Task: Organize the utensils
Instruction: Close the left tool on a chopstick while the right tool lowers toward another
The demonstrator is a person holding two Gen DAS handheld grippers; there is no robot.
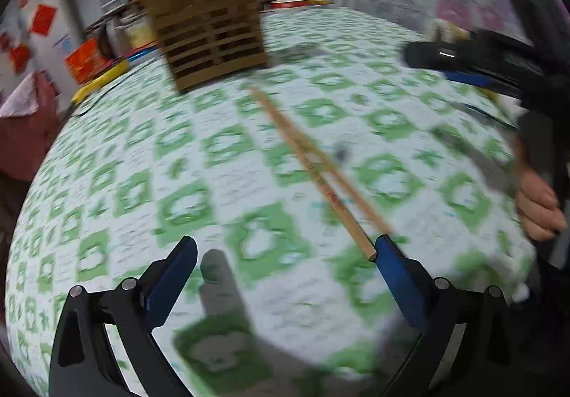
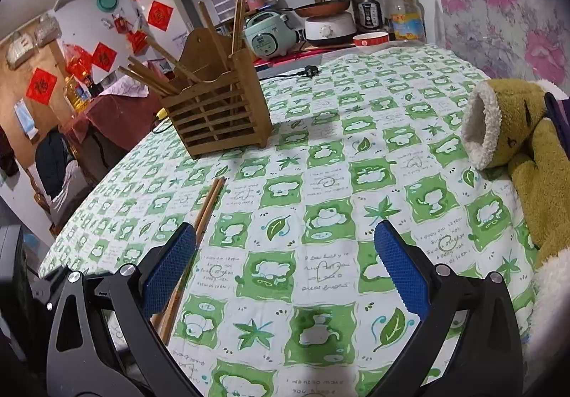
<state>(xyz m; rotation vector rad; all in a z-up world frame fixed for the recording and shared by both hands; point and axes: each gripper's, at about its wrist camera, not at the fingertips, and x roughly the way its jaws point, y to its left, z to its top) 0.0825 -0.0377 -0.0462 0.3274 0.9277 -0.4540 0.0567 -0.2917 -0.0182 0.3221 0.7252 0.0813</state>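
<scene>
A pair of wooden chopsticks (image 1: 313, 165) lies on the green-and-white tablecloth (image 1: 213, 183), its near end just beside my left gripper's right finger. My left gripper (image 1: 285, 251) is open and empty; the view is blurred by motion. A slatted wooden utensil holder (image 1: 210, 37) stands at the back. In the right wrist view the holder (image 2: 217, 112) has several chopsticks in it, and the loose pair (image 2: 206, 208) runs under the left finger. My right gripper (image 2: 285, 236) is open and empty above the cloth (image 2: 320, 183).
The right hand and its gripper (image 1: 498, 58) show at the right edge of the left wrist view. A yellow-green plush toy (image 2: 516, 133) lies on the table's right side. Rice cookers, a bowl and an oil bottle (image 2: 402, 12) stand behind the table.
</scene>
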